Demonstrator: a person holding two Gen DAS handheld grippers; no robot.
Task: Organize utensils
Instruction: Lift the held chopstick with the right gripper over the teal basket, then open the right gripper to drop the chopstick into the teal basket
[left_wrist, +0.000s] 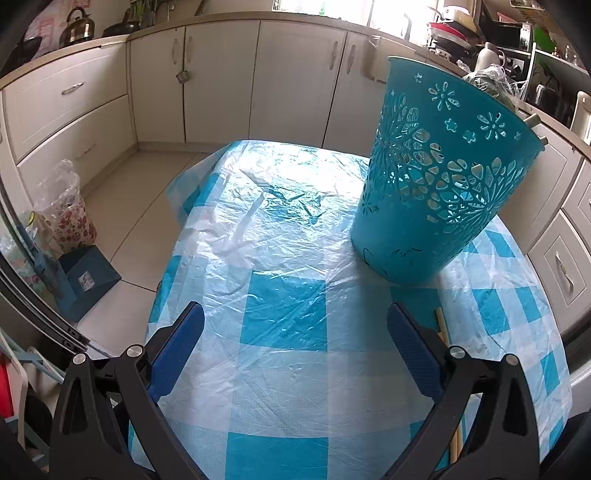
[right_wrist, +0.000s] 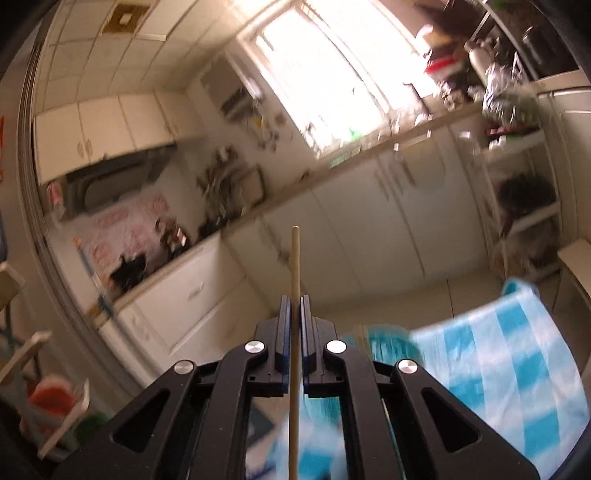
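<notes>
A tall teal plastic basket with cut-out flower holes stands on the blue-and-white checked table, at its far right. My left gripper is open and empty, low over the table, with the basket ahead to the right. Pale wooden chopsticks lie on the cloth just right of its right finger. My right gripper is shut on a single wooden chopstick and holds it raised, pointing up toward the kitchen. The teal basket shows blurred below it.
White kitchen cabinets run behind the table. A blue dustpan and a plastic bag sit on the floor at the left. The table's left edge drops to the tiled floor. The right wrist view is motion-blurred.
</notes>
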